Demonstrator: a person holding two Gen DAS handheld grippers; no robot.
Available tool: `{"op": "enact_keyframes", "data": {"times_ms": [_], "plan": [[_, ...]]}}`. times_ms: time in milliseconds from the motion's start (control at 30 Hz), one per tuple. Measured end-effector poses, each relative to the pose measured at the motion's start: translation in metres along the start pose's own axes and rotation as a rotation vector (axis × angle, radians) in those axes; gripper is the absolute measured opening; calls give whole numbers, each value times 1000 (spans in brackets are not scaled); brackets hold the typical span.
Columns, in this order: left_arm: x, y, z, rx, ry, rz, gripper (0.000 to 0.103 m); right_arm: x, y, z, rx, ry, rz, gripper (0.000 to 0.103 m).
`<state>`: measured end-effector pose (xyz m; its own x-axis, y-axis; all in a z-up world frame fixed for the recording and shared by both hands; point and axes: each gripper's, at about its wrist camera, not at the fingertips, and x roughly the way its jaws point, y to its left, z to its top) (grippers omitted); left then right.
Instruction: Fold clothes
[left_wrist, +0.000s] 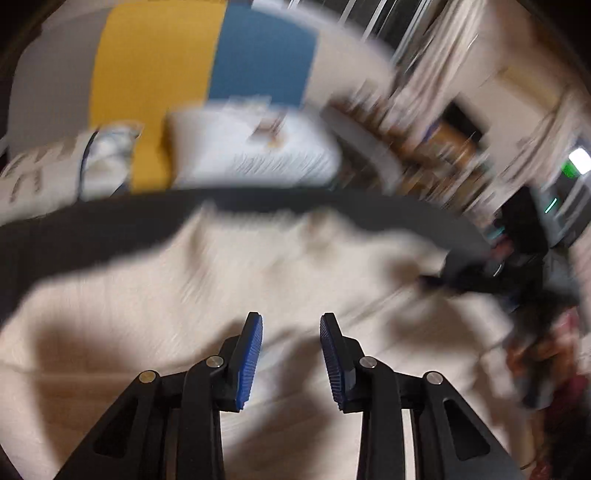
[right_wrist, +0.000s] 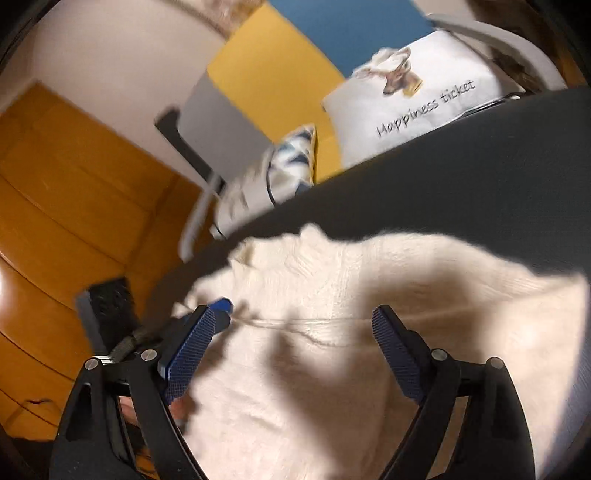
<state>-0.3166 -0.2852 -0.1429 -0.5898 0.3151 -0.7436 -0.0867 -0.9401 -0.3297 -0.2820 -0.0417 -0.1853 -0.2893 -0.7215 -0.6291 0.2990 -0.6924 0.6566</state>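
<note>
On a dark table (right_wrist: 480, 177), cream knit sweater (right_wrist: 332, 350) spread out and rumpled, taking up most of the near side in both views. Looks like a cable-type knit, with a loose thread of yarn lying across it in the right view.

Left gripper (left_wrist: 291, 334) above the sweater's near part, blue pads partly apart with nothing between them, just fabric showing through the gap (whole left view is badly smeared, so can't tell if the tips touch the cloth). Also visible in the right view, at the sweater's left edge (right_wrist: 218, 314).

Right gripper (right_wrist: 293, 332) spread wide over the middle of the sweater, nothing pinched, pads clear of the fabric as far as can be seen. Barely readable in the left view, only a dark blurry shape at the far right edge of the sweater.

Beyond the table's far edge: white cushion (right_wrist: 417, 96) printed with "Happiness ticket" and a small picture, plus a blue-and-white patterned cushion (right_wrist: 291, 162) to its left, both against yellow and blue backing. Wooden floor (right_wrist: 74, 206) off to the left of the table.
</note>
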Motion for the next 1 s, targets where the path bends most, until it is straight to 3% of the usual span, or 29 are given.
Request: {"op": "enact_keyframes", "data": {"times_ms": [67, 133, 233, 333, 400, 467, 533, 633, 667, 733, 800, 900, 1000], "plan": [[-6, 2, 5, -35, -4, -32, 32, 5, -13, -1, 40, -27, -6, 87], [-15, 3, 11, -58, -41, -123, 33, -1, -12, 2, 48, -47, -13, 87], [-16, 2, 23, -42, -69, -171, 33, -10, 10, 2, -35, -60, 11, 87], [-2, 9, 36, -45, -41, -80, 33, 1, 32, 11, -114, -34, 58, 87], [6, 27, 41, -119, -32, -36, 33, 22, 36, 21, -114, 7, 61, 87], [10, 48, 39, -225, -32, -66, 32, 44, 34, 31, -100, 36, 48, 87], [15, 56, 35, -262, -39, -83, 26, 59, 27, 34, -78, 70, 59, 87], [17, 57, 34, -272, -42, -82, 25, 59, 8, 39, 3, 50, 95, 74], [15, 56, 36, -276, -40, -86, 29, 55, 0, 41, 40, 40, 107, 60], [12, 54, 42, -293, -47, -181, 32, 45, -10, 41, 96, 20, 124, 59], [14, 48, 54, -286, -37, -271, 33, 30, -8, 38, 84, -2, 109, 71], [37, 50, 76, -351, 38, -403, 34, 12, 16, 29, -89, -25, -27, 76], [66, 50, 93, -388, 120, -440, 34, 18, 38, 19, -258, 24, -106, 76]]}}
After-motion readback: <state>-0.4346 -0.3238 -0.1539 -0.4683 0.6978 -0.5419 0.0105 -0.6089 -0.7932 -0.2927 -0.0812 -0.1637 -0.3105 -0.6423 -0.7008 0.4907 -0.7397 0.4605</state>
